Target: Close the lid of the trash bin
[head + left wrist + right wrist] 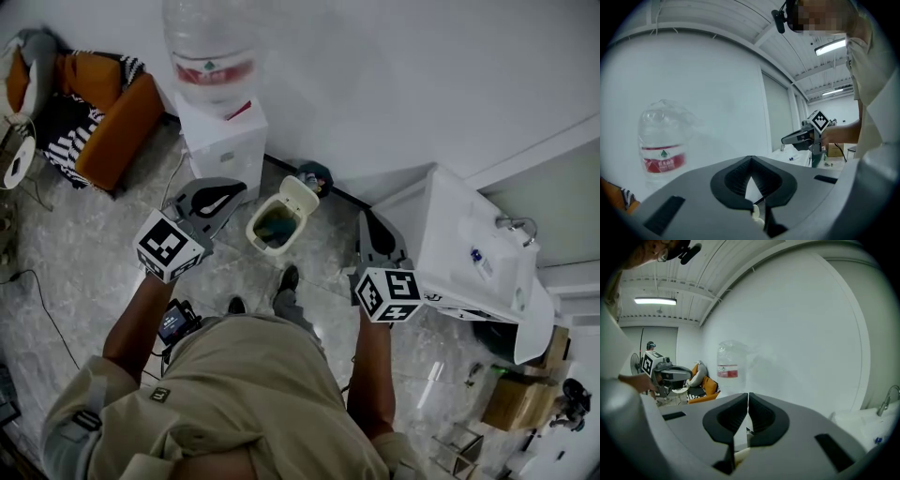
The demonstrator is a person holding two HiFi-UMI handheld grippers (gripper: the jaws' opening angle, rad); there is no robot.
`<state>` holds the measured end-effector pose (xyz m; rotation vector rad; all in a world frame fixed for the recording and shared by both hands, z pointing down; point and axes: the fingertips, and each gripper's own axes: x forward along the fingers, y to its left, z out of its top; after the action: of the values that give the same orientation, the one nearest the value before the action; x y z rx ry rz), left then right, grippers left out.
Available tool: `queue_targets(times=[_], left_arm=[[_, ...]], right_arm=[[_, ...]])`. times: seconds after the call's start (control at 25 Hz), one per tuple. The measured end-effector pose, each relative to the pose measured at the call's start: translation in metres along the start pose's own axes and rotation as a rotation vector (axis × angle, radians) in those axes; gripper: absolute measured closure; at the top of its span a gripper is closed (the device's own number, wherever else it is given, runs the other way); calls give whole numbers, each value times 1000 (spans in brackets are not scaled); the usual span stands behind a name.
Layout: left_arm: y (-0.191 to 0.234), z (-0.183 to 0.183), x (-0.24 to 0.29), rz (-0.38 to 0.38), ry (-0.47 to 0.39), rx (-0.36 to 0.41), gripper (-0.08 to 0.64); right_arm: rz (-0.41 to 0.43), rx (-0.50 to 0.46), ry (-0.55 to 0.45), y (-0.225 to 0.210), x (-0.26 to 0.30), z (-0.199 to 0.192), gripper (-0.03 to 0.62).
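Bin [273, 228] sits on the pale tiled floor [84, 281] just ahead of the person's shoes [289, 278], its lid [300, 195] tipped up and back toward the wall, the inside showing dark. Nearest the camera are the person's beige shirt [253, 394] and two bare forearms reaching forward. The left gripper [230, 195] is held out at the left with its jaws closed and nothing between them; in its own view the left gripper [751, 159] has its tips meeting against the white wall. The right gripper [371, 223] is held out at the right, its jaws also pressed together and empty, as the right gripper [748, 397] view shows. The bin lies between the two grippers and a little beyond them, touched by neither. Behind the lid, against the wall, is a small dark object that is too small to identify. Left of the bin stands a white dispenser [225, 141] with a water bottle [208, 47] on top. A white sink unit [469, 253] stands at the right, and an orange sofa [117, 117] farther off at the left.
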<state>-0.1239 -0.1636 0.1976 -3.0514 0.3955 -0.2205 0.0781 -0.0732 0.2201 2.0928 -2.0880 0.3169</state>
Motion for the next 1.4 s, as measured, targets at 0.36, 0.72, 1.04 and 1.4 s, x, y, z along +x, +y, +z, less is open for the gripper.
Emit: queue_targets(times=[0.36, 0.72, 1.04, 1.4], left_arm=[[20, -25, 72, -5, 70, -32, 546], [38, -73, 152, -39, 135, -77, 546], [51, -146, 217, -79, 238, -118, 546], [55, -231, 286, -125, 367, -139, 546]], right_arm=[[40, 36, 49, -49, 49, -18, 566], [47, 52, 137, -100, 90, -56, 566], [48, 91, 199, -132, 126, -103, 566], [37, 143, 253, -164, 153, -158, 566]])
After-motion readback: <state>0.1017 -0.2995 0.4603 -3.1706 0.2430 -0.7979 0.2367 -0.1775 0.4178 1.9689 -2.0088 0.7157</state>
